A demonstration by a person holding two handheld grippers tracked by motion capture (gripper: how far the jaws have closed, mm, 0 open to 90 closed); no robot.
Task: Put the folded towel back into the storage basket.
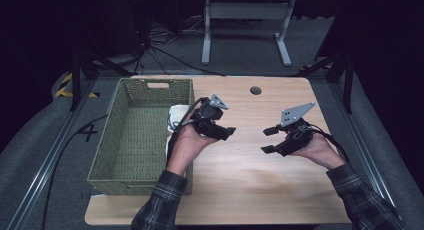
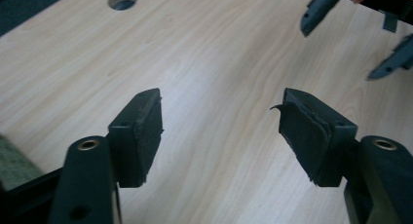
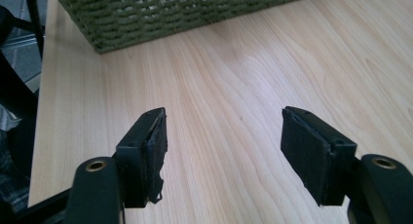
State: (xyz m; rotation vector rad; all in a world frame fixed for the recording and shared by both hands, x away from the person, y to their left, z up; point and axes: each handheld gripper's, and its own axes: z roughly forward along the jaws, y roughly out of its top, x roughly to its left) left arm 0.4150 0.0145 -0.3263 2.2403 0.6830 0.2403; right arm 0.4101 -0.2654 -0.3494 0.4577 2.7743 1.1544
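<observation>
Over the middle of the wooden table [image 1: 240, 180] a person holds both grippers, pointed at each other. My left gripper [image 1: 228, 132] [image 2: 219, 107] is held just right of a green woven basket [image 1: 135, 140]; its jaws stand open with bare wood between them. My right gripper [image 1: 264, 141] [image 3: 224, 124] faces left, also open and with nothing in it. It shows far off in the left gripper view as the right gripper [image 2: 355, 34]. A white cloth-like thing [image 1: 176, 115] lies by the basket's right rim, partly hidden behind the left hand.
The basket [image 3: 185, 9] takes up the table's left side and looks empty inside. A round hole [image 1: 255, 90] [image 2: 122, 0] sits in the tabletop near the far edge. Beyond the table stand a white desk frame [image 1: 245, 25] and floor cables.
</observation>
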